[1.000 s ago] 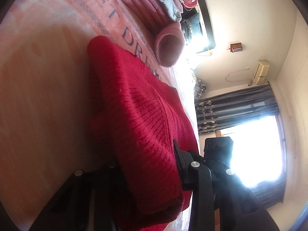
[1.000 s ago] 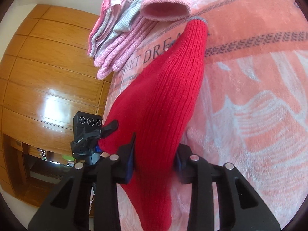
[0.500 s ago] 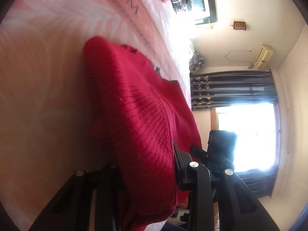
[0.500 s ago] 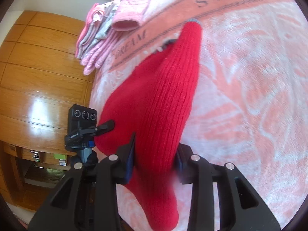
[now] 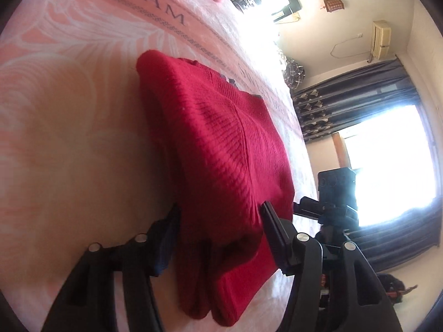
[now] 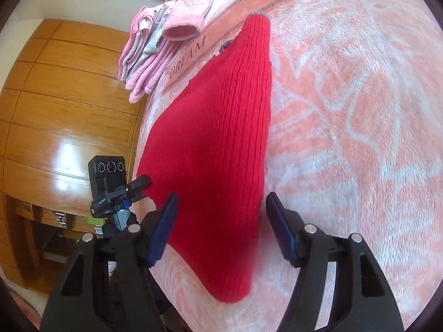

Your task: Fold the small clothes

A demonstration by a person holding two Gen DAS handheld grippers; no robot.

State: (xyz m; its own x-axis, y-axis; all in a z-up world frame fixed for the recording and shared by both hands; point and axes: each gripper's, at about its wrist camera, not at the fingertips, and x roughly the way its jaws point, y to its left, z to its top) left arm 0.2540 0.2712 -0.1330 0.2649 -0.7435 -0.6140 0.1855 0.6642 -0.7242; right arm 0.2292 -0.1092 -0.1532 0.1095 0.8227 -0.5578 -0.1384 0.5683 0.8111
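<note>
A folded red knit sweater (image 5: 216,144) lies on the pink blanket (image 5: 69,124), its near end thick with several layers. My left gripper (image 5: 220,210) is open around that near end, and the cloth fills the gap and touches both fingers. In the right wrist view the same red sweater (image 6: 221,127) runs away from me as a long ribbed strip on the blanket (image 6: 346,110). My right gripper (image 6: 220,202) stands open astride its near end, with the blue pads (image 6: 279,229) apart from the cloth on the right side.
A stack of folded pink and grey clothes (image 6: 155,44) sits at the far end of the bed by the "SWEET DREAM" lettering. A small black camera on a tripod (image 6: 108,171) stands beside the bed, also seen as the camera (image 5: 336,185). A wooden wardrobe (image 6: 55,110) is behind.
Both grippers held the sweater pinched while carrying it down the bed. Now both have spread their fingers and the sweater rests on the blanket.
</note>
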